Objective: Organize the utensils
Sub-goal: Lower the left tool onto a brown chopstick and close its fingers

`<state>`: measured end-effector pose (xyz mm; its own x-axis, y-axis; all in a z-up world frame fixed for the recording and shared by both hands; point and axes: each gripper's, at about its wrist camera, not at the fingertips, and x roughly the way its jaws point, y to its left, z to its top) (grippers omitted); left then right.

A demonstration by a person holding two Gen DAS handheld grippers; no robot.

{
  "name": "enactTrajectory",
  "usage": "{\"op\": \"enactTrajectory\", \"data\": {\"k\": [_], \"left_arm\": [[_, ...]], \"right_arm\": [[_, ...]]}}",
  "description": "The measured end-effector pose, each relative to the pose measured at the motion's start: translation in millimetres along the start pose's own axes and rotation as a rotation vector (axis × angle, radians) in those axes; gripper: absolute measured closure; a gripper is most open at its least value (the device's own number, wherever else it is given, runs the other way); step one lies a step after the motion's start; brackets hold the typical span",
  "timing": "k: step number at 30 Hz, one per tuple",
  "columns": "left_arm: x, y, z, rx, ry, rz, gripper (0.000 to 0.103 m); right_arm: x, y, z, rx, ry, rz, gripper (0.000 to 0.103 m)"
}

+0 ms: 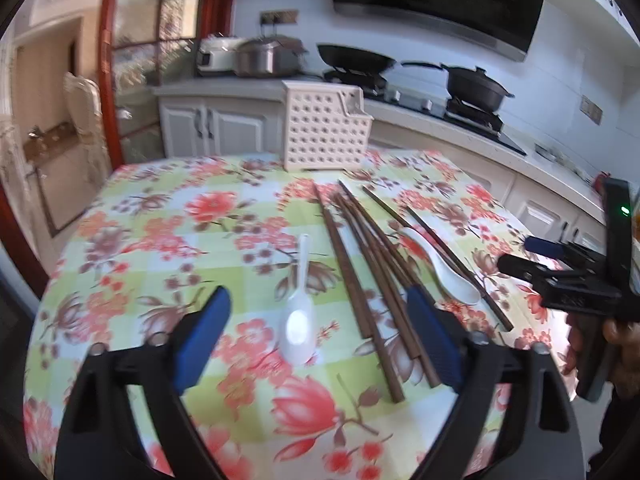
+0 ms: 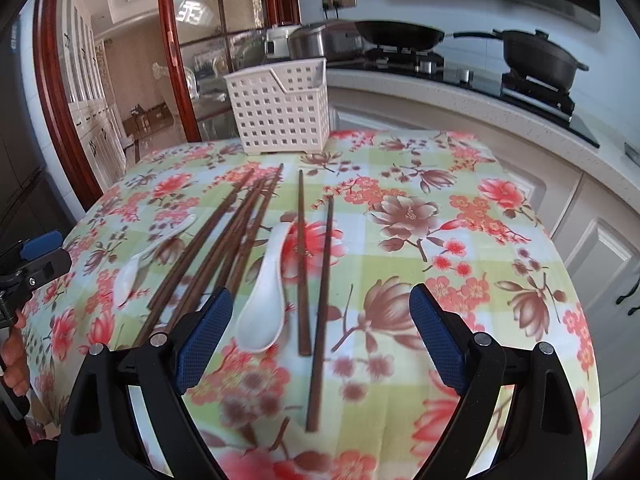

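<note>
Both my left tongs (image 1: pixel 316 320) and right tongs (image 2: pixel 320 320) are released, grasping nothing. White spoons (image 1: pixel 298 330) and wooden chopsticks (image 1: pixel 372 264) lie mid-tabletop (image 2: pixel 460 216); the perforated caddy (image 2: pixel 280 108) stands at the far edge. Risk: overlapping chopsticks may scatter if pinched singly.

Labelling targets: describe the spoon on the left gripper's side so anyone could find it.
On the floral tablecloth, in front of the white perforated plastic caddy, lies a bundle of dark wooden chopsticks. The small translucent white plastic spoon lies alone on their left, touching nothing; the other, an opaque white ceramic spoon, lies among the chopsticks.
</note>
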<state>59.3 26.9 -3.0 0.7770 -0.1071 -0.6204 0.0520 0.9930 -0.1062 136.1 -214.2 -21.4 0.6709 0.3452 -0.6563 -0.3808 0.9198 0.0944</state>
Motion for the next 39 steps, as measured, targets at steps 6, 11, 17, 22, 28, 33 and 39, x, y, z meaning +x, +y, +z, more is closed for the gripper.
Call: {"op": "enactTrajectory", "data": {"k": [6, 11, 17, 22, 28, 33, 39], "left_arm": [[51.8, -3.1, 30.2, 0.013, 0.096, -0.044, 0.063], [103.7, -3.7, 49.9, 0.014, 0.181, -0.039, 0.08], [151.6, -3.0, 64.3, 0.004, 0.245, -0.031, 0.085], [178.9, -3.3, 66.7, 0.002, 0.293, -0.025, 0.09], [191.5, -3.3, 70.2, 0.014, 0.304, -0.002, 0.09], [197.6, -1.4, 74.0, 0.02, 0.31, 0.022, 0.091], [201.0, -8.6, 74.4, 0.067, 0.292, 0.064, 0.093]], "right_arm": [[36.0, -11.2, 27.4, -0.072, 0.113, 0.006, 0.019], [68.3, -18.5, 47.4, -0.058, 0.148, 0.013, 0.024], [95.8, -22.8, 57.1, -0.049, 0.18, -0.02, 0.034], [107.7, -29.0, 56.5, -0.034, 0.2, -0.043, 0.037], [111.3, -36.8, 58.9, 0.005, 0.214, -0.07, 0.037], [113.0, -37.8, 62.5, 0.012, 0.217, -0.092, 0.037], [114.8, -28.3, 62.0, -0.031, 0.243, -0.079, 0.037]]}}
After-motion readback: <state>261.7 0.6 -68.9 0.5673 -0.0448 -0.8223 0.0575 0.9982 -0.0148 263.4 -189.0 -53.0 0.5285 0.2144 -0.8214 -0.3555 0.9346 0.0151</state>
